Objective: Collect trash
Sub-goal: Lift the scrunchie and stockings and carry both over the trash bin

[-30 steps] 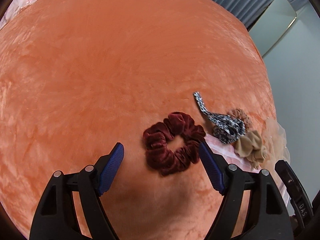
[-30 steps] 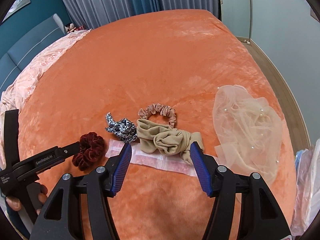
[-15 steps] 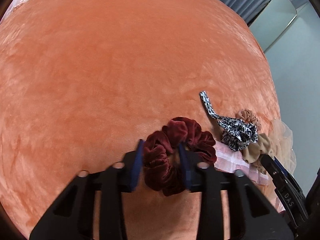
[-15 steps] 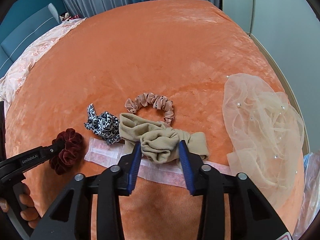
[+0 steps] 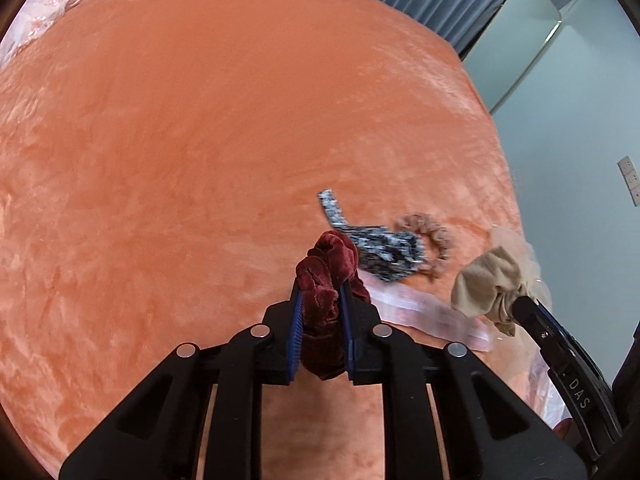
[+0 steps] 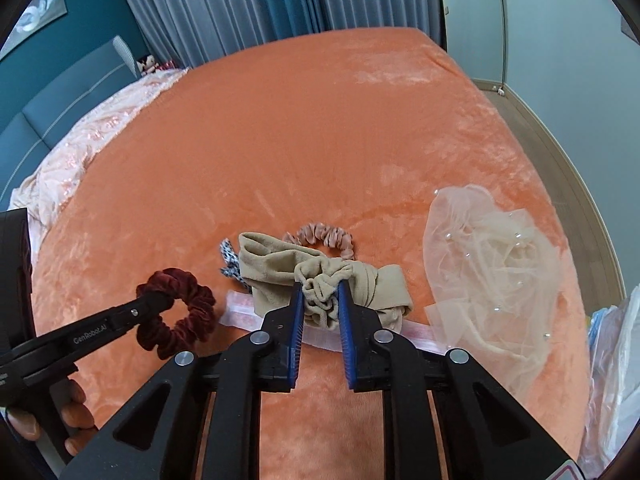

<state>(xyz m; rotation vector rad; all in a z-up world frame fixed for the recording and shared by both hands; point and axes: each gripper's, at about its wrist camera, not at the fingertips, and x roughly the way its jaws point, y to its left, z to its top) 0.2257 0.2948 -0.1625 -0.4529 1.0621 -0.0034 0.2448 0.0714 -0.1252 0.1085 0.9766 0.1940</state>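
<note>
1. Presently, your left claw (image 5: 320,292) is closing on the dark red velvet scrunchie (image 5: 326,276); its blue pads press the fabric at lower centre of the left wrist view.
2. Your right claw (image 6: 320,292) is closing on the beige fabric bundle (image 6: 320,284); the cloth is bunched between its pads, lower centre of the right wrist view.
3. Both items sit over the orange bedspread (image 6: 320,128).
4. Lying on the bed: a black-and-white patterned scrunchie (image 5: 380,248), a pink scrunchie (image 6: 324,238) just behind the beige bundle, and a pink strip (image 5: 424,312) beneath them.
5. A sheer beaded veil (image 6: 492,280) lies at right, apart from the bundle.
6. Your hand (image 6: 52,420) shows at lower left.
</note>
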